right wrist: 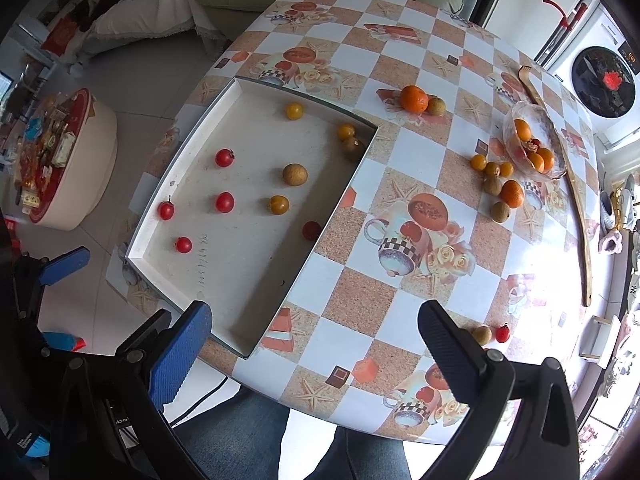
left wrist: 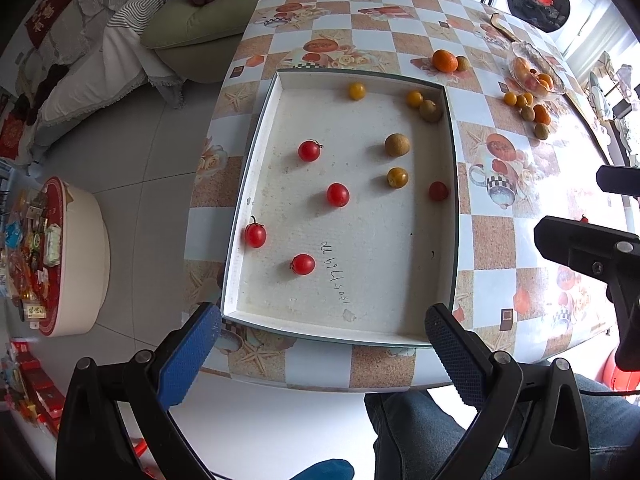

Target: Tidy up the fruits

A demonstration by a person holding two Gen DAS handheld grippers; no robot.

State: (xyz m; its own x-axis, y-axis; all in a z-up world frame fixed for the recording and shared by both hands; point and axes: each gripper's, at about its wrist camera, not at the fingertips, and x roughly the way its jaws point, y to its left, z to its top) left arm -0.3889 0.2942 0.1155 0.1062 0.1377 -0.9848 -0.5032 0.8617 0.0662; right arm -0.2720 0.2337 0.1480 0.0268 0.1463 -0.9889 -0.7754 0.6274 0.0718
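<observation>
Partly done, by the look: shallow white rectangular tray (left wrist: 256, 128) holding several red cherry tomatoes (left wrist: 338, 195) and small yellow and brown fruits (left wrist: 397, 177); more loose beside clear glass bowl (right wrist: 516, 120). Left gripper (left wrist: 322, 342) and right gripper (right wrist: 316, 340) both spread wide, empty

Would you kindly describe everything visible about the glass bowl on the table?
The glass bowl is clear and shallow with a wavy rim, standing upright near the table's far right edge. It holds several orange fruits and something reddish. Small yellow fruits lie just outside it; contact is unclear. Neither gripper is near it.
</observation>
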